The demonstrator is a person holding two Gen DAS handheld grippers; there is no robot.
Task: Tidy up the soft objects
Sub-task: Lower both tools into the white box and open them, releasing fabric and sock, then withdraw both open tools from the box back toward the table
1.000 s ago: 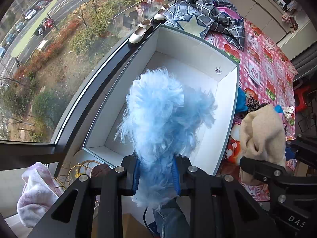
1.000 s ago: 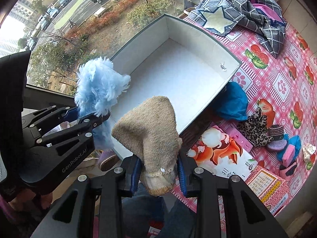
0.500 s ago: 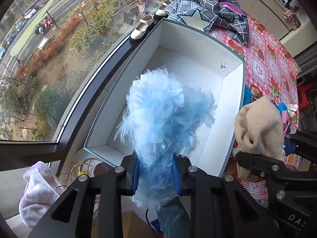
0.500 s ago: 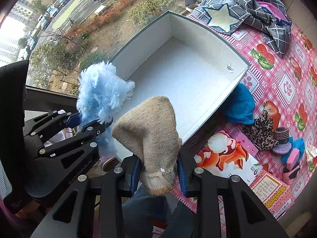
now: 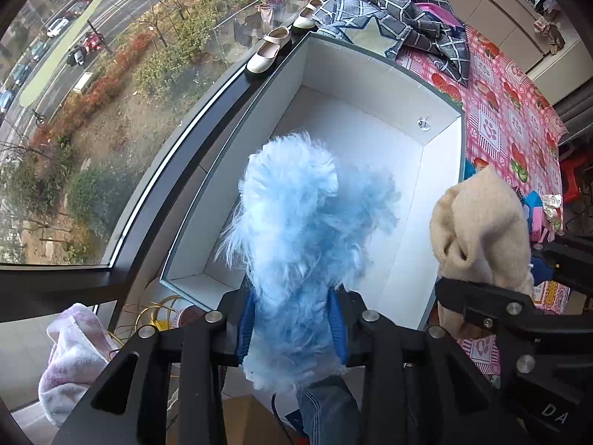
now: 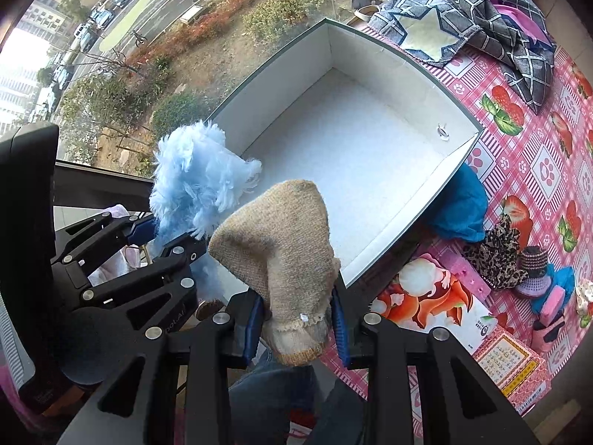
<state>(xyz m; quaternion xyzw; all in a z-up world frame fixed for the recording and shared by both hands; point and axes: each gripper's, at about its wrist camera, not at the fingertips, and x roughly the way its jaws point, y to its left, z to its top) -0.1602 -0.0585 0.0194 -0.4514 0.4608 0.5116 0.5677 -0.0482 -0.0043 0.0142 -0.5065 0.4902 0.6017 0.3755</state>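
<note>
My left gripper (image 5: 292, 328) is shut on a fluffy light-blue soft item (image 5: 300, 230) and holds it over the near end of an open white box (image 5: 374, 85). My right gripper (image 6: 296, 328) is shut on a tan knitted sock (image 6: 281, 248), held above the box's near right corner (image 6: 370, 259). The sock also shows at the right of the left wrist view (image 5: 481, 230), and the blue item at the left of the right wrist view (image 6: 192, 193). The box (image 6: 389, 70) holds only a small metal fastener (image 6: 441, 131).
The box stands by a large window. A pink strawberry-print cloth (image 6: 537, 141) bears a plaid garment (image 6: 481, 15), a teal cloth (image 6: 463, 207), a leopard-print item (image 6: 496, 252), small knitted pieces (image 6: 533, 270) and a picture box (image 6: 433, 304). Cream shoes (image 5: 268, 52) sit on the sill. A pink towel (image 5: 70, 356) lies lower left.
Both grippers have moved forward toward the box, each still holding its item. The sock has come closer to the box's near right corner.
</note>
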